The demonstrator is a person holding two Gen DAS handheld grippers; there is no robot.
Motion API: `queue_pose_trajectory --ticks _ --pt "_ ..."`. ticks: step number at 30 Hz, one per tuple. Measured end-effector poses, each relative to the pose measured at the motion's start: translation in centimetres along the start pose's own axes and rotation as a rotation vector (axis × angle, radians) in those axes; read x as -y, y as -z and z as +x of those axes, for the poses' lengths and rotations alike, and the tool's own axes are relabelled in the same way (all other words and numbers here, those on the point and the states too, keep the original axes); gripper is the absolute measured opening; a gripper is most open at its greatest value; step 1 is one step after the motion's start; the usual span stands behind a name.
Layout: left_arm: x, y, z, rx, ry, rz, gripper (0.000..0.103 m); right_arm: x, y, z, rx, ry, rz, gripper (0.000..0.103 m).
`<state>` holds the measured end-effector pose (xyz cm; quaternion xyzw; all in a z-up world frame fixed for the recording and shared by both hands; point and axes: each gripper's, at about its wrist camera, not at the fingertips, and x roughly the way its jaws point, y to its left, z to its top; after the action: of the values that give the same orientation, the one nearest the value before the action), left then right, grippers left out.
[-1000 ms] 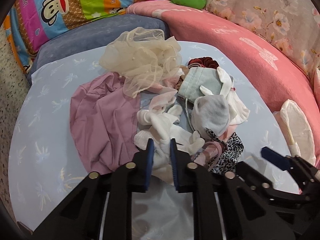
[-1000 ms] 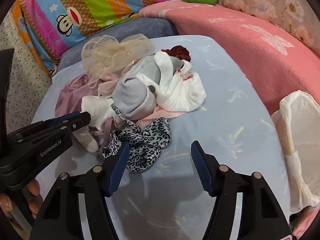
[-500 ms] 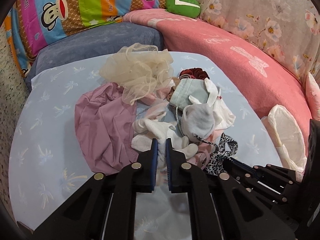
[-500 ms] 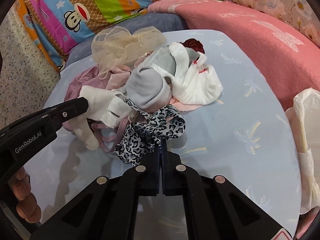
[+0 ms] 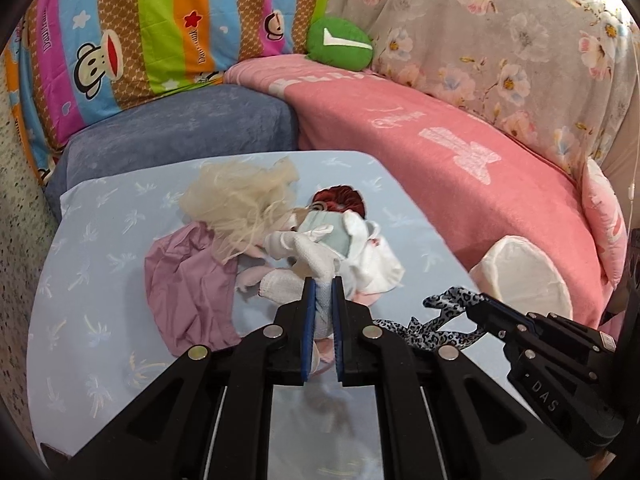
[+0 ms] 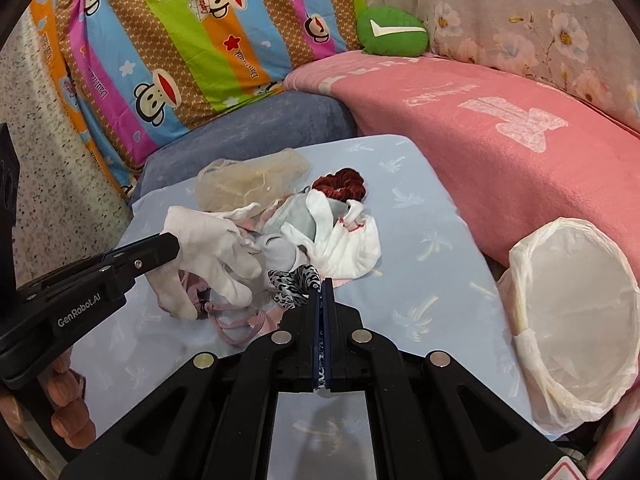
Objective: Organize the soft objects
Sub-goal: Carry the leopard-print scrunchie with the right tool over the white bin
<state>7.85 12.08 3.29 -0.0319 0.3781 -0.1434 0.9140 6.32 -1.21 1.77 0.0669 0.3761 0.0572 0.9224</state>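
A heap of soft things lies on the light blue sheet point(image 5: 92, 304): a mauve cloth point(image 5: 188, 284), cream tulle point(image 5: 236, 204), a dark red scrunchie point(image 5: 340, 200), a pale green mask point(image 5: 324, 232), a white garment point(image 6: 348, 244). My left gripper point(image 5: 323, 292) is shut on a white glove point(image 5: 308, 256), lifted above the heap; the glove point(image 6: 208, 248) hangs from the left gripper's tip in the right wrist view. My right gripper point(image 6: 322, 288) is shut on a leopard-print fabric band point(image 6: 294, 284), raised off the sheet; the band point(image 5: 436, 320) stretches from its tip.
A round basket lined with a white plastic bag point(image 6: 576, 312) stands at the right, by the pink blanket point(image 6: 500, 132). A grey-blue cushion point(image 5: 180, 132), a striped monkey-print quilt point(image 5: 152, 28) and a green plush point(image 5: 340, 42) bound the far side. A hand point(image 6: 68, 420) holds the left gripper.
Both grippers shut, the left on the white glove and the right on the leopard band. Both then pulled back and up, lifting these out of the heap.
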Motion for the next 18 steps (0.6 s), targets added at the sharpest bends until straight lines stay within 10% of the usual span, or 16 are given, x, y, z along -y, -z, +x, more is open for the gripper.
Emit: queue_pose_trajectory --ticks 18 --pt "14.1 -2.1 2.3 -0.025 0.233 0.166 0.008 15.0 -2.0 -8.6 0.147 0.233 0.181 0.001"
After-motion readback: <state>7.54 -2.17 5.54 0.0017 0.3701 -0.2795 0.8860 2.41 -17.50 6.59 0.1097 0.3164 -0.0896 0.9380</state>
